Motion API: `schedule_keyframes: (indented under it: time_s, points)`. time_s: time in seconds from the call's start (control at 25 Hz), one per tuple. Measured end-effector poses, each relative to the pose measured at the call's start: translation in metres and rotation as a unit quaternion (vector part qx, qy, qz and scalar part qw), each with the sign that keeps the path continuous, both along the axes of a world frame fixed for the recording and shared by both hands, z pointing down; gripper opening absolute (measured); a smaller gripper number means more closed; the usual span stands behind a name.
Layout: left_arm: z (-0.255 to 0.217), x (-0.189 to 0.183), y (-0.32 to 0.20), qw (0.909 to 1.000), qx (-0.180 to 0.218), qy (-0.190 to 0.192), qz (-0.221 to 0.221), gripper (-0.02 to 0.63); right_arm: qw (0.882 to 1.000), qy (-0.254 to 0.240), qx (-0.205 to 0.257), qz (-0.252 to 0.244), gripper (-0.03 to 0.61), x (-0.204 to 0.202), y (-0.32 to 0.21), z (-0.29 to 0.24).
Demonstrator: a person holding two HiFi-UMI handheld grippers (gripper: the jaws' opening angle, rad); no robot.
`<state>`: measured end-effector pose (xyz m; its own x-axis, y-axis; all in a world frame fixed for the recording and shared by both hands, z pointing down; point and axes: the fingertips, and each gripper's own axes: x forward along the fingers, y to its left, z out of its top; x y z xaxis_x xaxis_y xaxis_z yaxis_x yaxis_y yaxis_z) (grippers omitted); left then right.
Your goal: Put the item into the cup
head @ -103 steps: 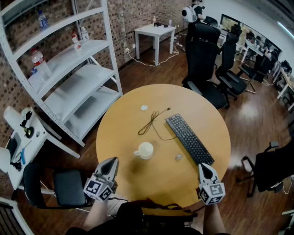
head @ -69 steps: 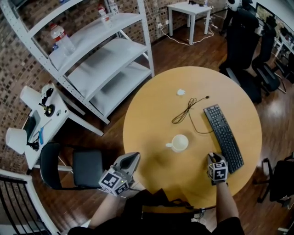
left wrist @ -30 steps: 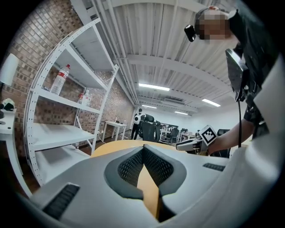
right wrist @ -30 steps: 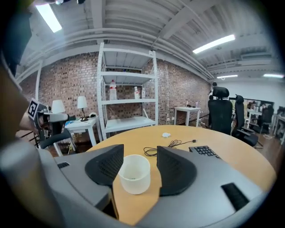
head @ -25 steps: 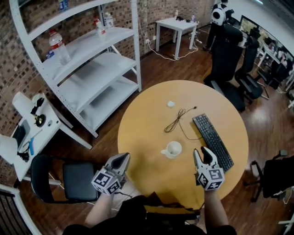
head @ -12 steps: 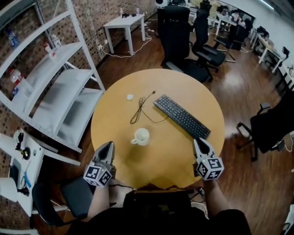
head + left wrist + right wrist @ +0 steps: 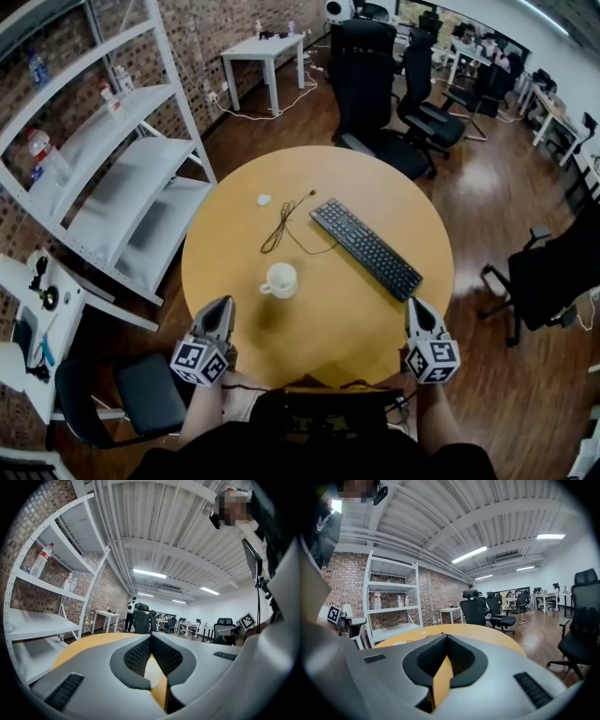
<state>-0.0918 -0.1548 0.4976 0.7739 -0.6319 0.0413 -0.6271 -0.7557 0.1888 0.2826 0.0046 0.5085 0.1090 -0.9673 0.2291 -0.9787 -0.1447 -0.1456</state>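
A white cup [image 7: 280, 279] stands left of centre on the round wooden table [image 7: 356, 309]. I cannot make out what is inside it. A small white item [image 7: 264, 199] lies at the table's far left, beside a thin black cable [image 7: 281, 228]. My left gripper [image 7: 225, 302] hovers at the near left edge, jaws together and empty; its pads [image 7: 138, 656] meet in the left gripper view. My right gripper [image 7: 414, 304] is at the near right edge, well away from the cup. Its jaws are together with nothing between them, and the fingertips [image 7: 433, 658] touch in the right gripper view.
A black keyboard [image 7: 366, 247] lies diagonally right of the cup. A white shelf rack [image 7: 112, 178] stands left of the table. Black office chairs [image 7: 375, 84] are beyond it, another chair [image 7: 141, 398] is at the near left, and one [image 7: 548, 281] is at the right.
One second ago my right gripper was between the cup and keyboard with its jaws apart. It has drawn back to the near edge and shut. The left gripper has barely moved.
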Motion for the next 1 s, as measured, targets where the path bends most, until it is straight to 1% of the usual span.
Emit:
schedule_keyframes:
  time_s: [0.12, 0.28, 0.44, 0.64, 0.76, 0.88, 1.0]
  points:
    - [-0.002, 0.000, 0.008, 0.9999, 0.005, 0.001, -0.010, -0.006, 1.000, -0.014, 0.008, -0.007, 0.006, 0.005, 0.000, 0.000]
    - [-0.002, 0.005, 0.017, 0.9998, 0.007, -0.001, -0.018, -0.006, 1.000, -0.014, 0.007, -0.018, 0.006, 0.012, -0.004, 0.004]
    - [0.006, 0.004, 0.018, 0.9996, -0.001, -0.016, -0.022, -0.006, 0.999, -0.022, 0.007, -0.027, 0.006, 0.016, -0.014, 0.010]
    - [0.008, 0.002, 0.012, 0.9994, 0.003, -0.024, -0.024, -0.006, 0.999, 0.001, 0.013, -0.046, 0.006, 0.019, -0.025, 0.000]
    - [0.009, 0.003, 0.011, 0.9996, 0.000, -0.022, -0.018, -0.006, 0.999, -0.003, 0.016, -0.047, 0.006, 0.019, -0.026, -0.003]
    - [0.010, 0.009, 0.007, 0.9994, 0.003, -0.035, -0.001, -0.006, 0.999, -0.015, 0.011, -0.046, 0.006, 0.013, -0.024, 0.004]
    - [0.010, 0.015, 0.002, 0.9992, 0.006, -0.038, 0.006, -0.006, 0.999, -0.023, 0.004, -0.043, 0.006, 0.010, -0.021, 0.013]
